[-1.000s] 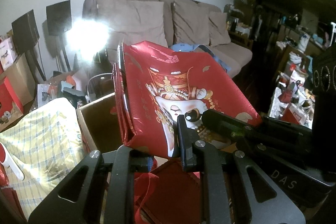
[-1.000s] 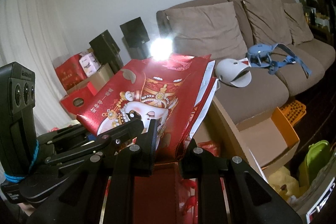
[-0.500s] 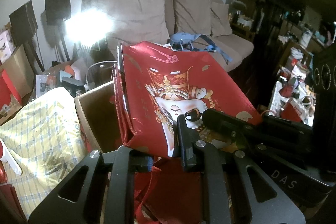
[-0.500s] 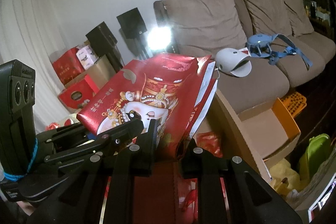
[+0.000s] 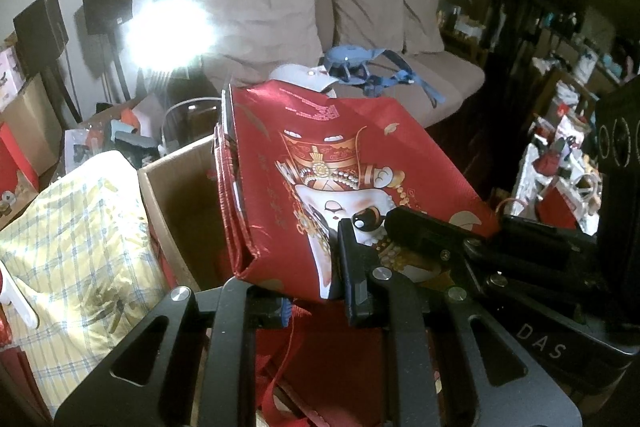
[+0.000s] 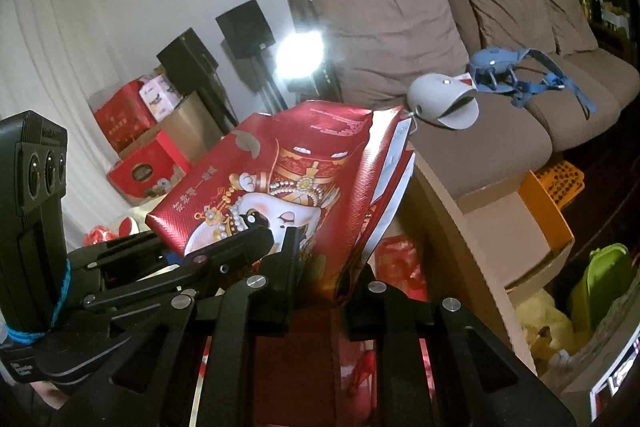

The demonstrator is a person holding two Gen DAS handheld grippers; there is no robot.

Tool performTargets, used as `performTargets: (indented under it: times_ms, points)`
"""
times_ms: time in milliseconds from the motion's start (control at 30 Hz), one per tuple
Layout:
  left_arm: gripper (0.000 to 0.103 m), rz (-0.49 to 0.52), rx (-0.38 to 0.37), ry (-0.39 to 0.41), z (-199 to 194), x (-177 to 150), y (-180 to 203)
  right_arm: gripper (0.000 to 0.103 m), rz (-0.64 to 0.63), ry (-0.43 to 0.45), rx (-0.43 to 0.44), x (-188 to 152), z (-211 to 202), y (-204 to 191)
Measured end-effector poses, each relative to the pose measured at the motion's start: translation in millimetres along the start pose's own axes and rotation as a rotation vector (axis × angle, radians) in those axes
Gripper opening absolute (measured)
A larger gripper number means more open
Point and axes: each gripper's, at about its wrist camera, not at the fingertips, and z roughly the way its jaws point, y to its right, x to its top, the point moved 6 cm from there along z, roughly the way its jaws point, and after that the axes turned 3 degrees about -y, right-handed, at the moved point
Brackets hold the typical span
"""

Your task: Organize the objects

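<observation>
Holding a flat stack of red gift bags (image 5: 332, 171) between both grippers, above an open cardboard box (image 5: 176, 203).

Left of the box I see a yellow plaid cloth (image 5: 76, 243). My left gripper (image 5: 312, 301) has its fingers nearly closed, pinching the stack's near edge over the box. Beside it my right gripper (image 6: 320, 291) is likewise narrowed, clamped on the same bags (image 6: 288, 187). Beyond the box, the brown sofa (image 6: 500, 131) carries a grey cap (image 6: 440, 101) and blue straps (image 6: 516, 75).
</observation>
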Motion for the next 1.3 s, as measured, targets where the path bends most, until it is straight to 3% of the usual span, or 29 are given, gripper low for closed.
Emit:
performTargets:
  times_ms: [1300]
  points:
    - [0.017,-0.017,-0.019,-0.106,24,-12,-4,0.017,0.063,-0.098,-0.01,-14,20,11]
